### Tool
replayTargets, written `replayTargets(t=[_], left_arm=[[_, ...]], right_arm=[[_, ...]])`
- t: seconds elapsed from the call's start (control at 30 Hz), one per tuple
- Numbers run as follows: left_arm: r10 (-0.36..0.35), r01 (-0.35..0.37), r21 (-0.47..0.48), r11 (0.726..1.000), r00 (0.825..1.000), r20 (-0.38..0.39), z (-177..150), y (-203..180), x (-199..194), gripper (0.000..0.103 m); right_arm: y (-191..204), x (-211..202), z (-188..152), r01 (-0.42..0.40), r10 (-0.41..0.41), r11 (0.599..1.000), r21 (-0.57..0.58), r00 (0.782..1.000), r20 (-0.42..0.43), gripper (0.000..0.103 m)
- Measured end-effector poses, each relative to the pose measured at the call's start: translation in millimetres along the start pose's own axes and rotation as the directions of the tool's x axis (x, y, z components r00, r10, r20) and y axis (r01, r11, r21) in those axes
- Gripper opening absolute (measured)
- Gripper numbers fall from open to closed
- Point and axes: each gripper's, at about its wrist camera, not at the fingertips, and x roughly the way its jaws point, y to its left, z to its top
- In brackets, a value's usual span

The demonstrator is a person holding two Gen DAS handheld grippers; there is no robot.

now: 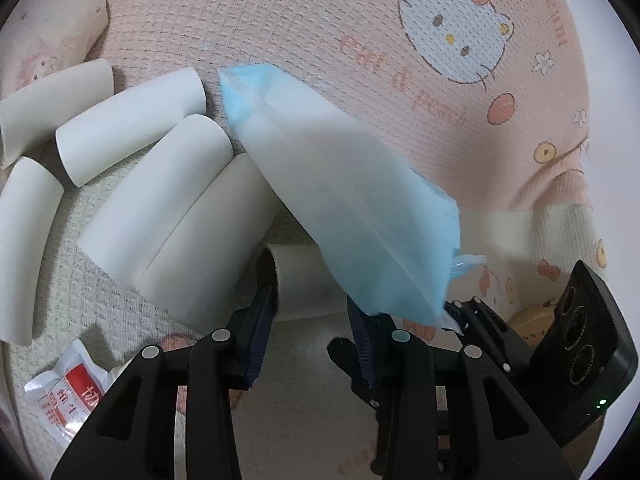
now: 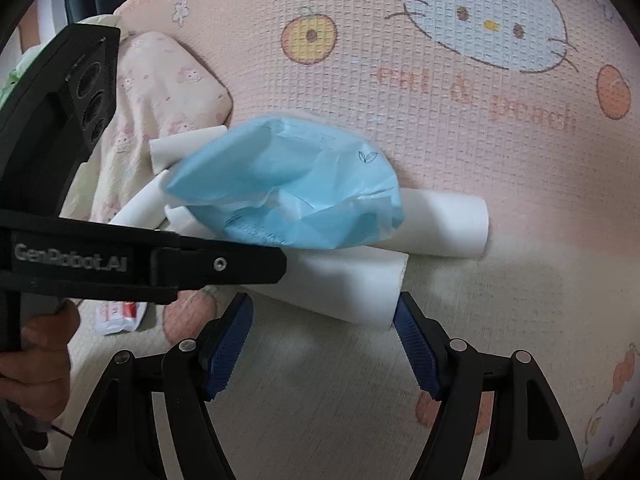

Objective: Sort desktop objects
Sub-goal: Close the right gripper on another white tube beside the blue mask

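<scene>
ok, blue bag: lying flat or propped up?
Propped up: the blue bag leans across the white rolls, off the mat.

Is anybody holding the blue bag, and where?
No, nothing is held. The left hand-held gripper and right hand-held gripper are both open; the blue bag lies loose on the white rolls.

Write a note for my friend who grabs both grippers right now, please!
Left gripper: jaws apart, gripping nothing; a corner of the blue bag lies against one finger.
Right gripper: wide, straddling the nearest roll; cannot tell if it pinches.
Things: the blue bag is draped over the white rolls on the cartoon mat; the sachet lies apart from them.
Done: the rolls are gathered together.
Left: probably the bag, the sachet and this roll.
</scene>
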Motion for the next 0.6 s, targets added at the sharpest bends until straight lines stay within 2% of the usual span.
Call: replayTargets(t=[0.17, 0.3, 0.47, 0.6], left_arm=[[-0.083, 0.082, -0.063, 0.995, 0.996, -0.025, -9, -1, -6, 0.041], [-0.111, 0.106, -0.087, 0.991, 0.993, -0.048, -21, -4, -9, 0.041], [-0.092, 0.089, -0.042, 0.995, 0.993, -0.07, -39, -15, -15, 0.041], [-0.063, 0.062, -0.01, 0.998, 0.995, -0.076, -48, -20, -16, 0.041]], right_arm=[[0, -17, -7, -0.015, 0.015, 0.999, 0.047, 1.0, -0.007, 0.071], [4, -30, -17, -0.017, 0.021, 0.995, 0.096, 0.999, -0.036, 0.071], [16, -45, -39, 0.02, -0.012, 0.993, 0.114, 0.997, -0.074, 0.071], [21, -57, -59, 0.009, 0.005, 0.988, 0.151, 0.995, -0.096, 0.071]])
